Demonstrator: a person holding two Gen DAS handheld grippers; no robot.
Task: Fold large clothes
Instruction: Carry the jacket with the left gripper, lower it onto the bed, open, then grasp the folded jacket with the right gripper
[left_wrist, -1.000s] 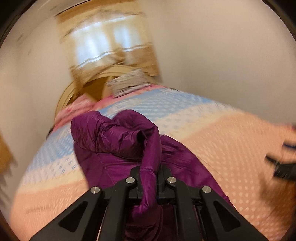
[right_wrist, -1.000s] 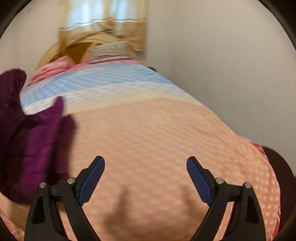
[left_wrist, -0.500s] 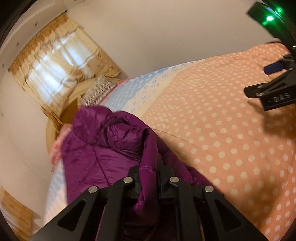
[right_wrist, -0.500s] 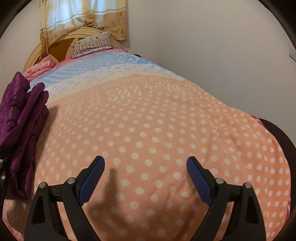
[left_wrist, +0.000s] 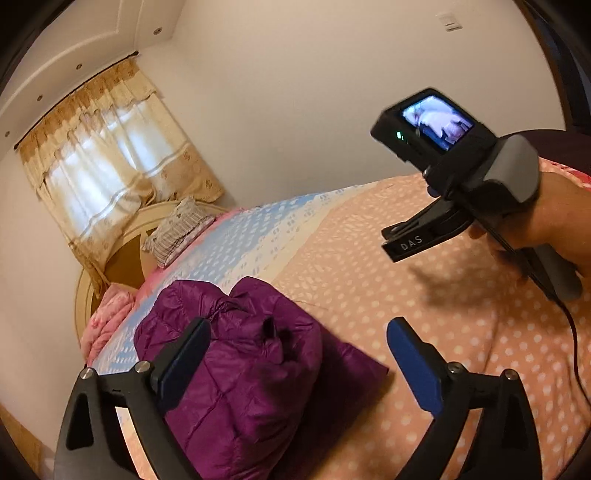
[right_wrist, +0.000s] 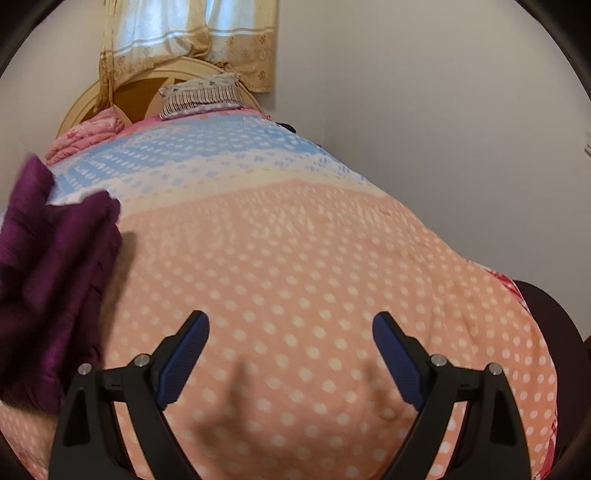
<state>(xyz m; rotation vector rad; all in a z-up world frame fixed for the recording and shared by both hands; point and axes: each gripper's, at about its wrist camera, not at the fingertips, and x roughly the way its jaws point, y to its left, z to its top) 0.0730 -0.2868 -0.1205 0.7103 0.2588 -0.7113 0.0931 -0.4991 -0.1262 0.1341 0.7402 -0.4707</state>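
A purple quilted jacket (left_wrist: 243, 365) lies bundled on the bed, low and left of centre in the left wrist view. My left gripper (left_wrist: 297, 347) is open just above it, its left finger over the fabric, holding nothing. The jacket also shows at the left edge of the right wrist view (right_wrist: 51, 280). My right gripper (right_wrist: 290, 345) is open and empty over the orange dotted bedspread (right_wrist: 314, 258), to the right of the jacket. The right gripper's body shows in the left wrist view (left_wrist: 454, 184), held in a hand above the bed.
The bedspread turns blue and white toward the headboard (right_wrist: 147, 85). A striped pillow (right_wrist: 199, 96) and a pink quilt (right_wrist: 85, 133) lie at the head. A curtained window (left_wrist: 99, 166) is behind. A wall runs along the bed's right side.
My left gripper has let go of the jacket's fold and opened. The jacket has dropped into a bundle on the bed. My right gripper has stayed open over the bedspread.
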